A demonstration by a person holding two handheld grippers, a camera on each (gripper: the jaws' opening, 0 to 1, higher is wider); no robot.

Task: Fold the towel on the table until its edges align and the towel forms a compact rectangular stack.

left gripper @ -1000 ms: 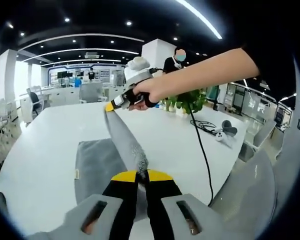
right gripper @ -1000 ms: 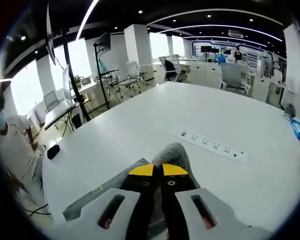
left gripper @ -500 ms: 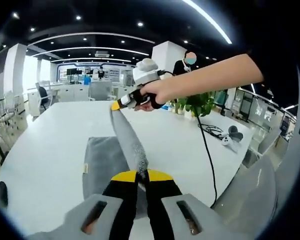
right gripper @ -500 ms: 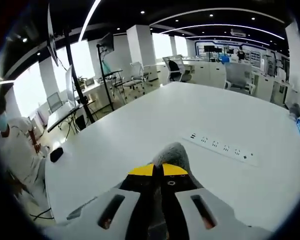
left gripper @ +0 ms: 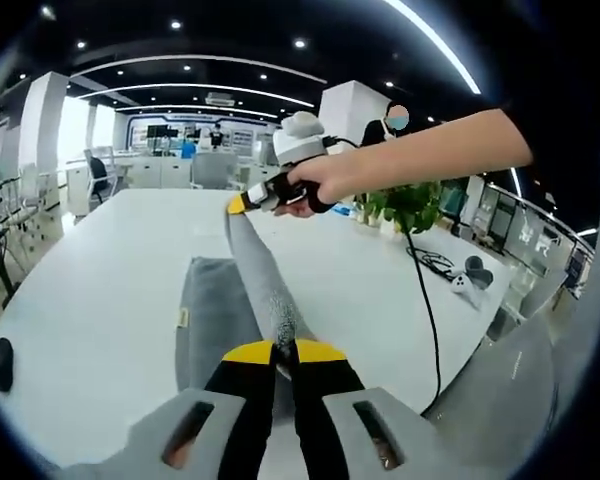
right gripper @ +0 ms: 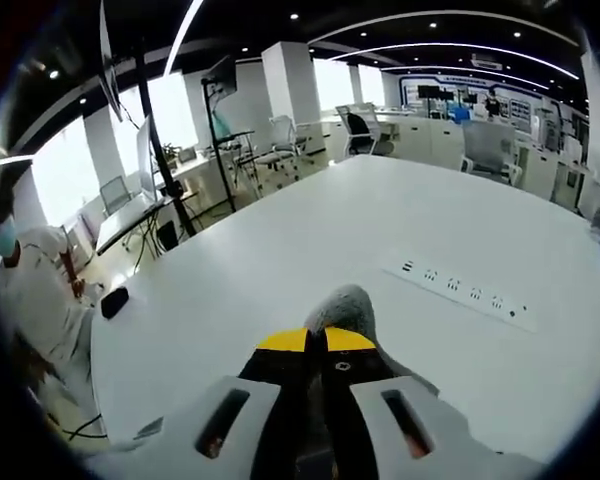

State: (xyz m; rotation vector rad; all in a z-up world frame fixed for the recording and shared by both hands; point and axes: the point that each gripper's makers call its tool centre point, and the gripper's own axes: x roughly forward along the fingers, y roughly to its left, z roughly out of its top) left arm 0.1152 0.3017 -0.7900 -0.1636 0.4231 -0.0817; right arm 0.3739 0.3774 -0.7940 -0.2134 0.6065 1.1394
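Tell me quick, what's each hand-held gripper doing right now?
Left hand-held gripper: closed on one end of the gray towel, lifted off the table.
Right hand-held gripper: closed on the towel's other end.

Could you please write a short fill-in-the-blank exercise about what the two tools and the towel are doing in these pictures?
1. Both tools are shut on the grey ____, lifting one edge off the white table.
2. In the left gripper view, the right tool is held by a person's ____.
3. The tips of the left tool are coloured ____.
4. In the right gripper view, a white ____ strip lies flat on the table beyond the right tool.

Missing words: towel; hand; yellow; power
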